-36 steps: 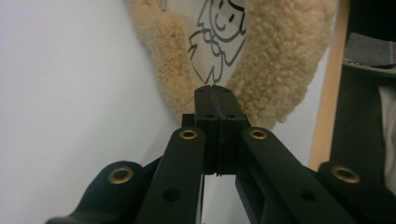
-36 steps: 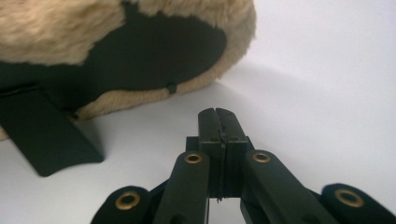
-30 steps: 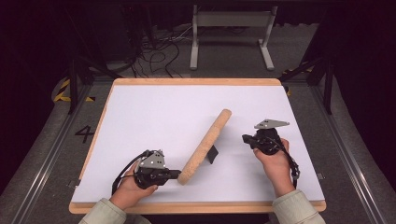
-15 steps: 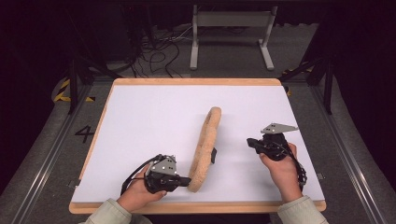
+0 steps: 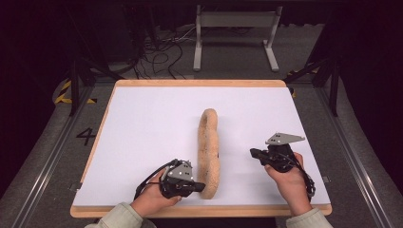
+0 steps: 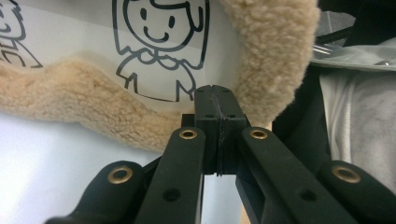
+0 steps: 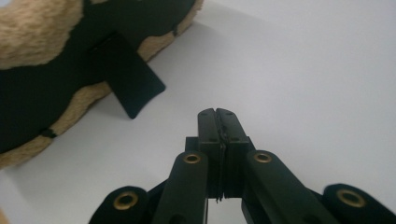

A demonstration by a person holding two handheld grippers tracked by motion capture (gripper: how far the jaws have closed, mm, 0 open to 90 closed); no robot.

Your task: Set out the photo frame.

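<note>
From above, a tan fleecy picture frame (image 5: pixel 209 152) stands edge-on mid-table, its face hidden. The left gripper (image 5: pixel 198 186) touches its near end, jaws clenched, empty. Its own camera shows a cartoon drawing (image 6: pixel 159 51), cut off. The right gripper (image 7: pixel 217 116), clenched, faces the black back stand (image 7: pixel 133 79).

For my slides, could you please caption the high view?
Standing fleece-edged picture frame on a white table, left gripper shut against its near end, right gripper shut alongside.

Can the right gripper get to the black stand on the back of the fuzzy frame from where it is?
Probably yes: bare white table lies between the right gripper and the black stand, though its jaws are shut.
</note>
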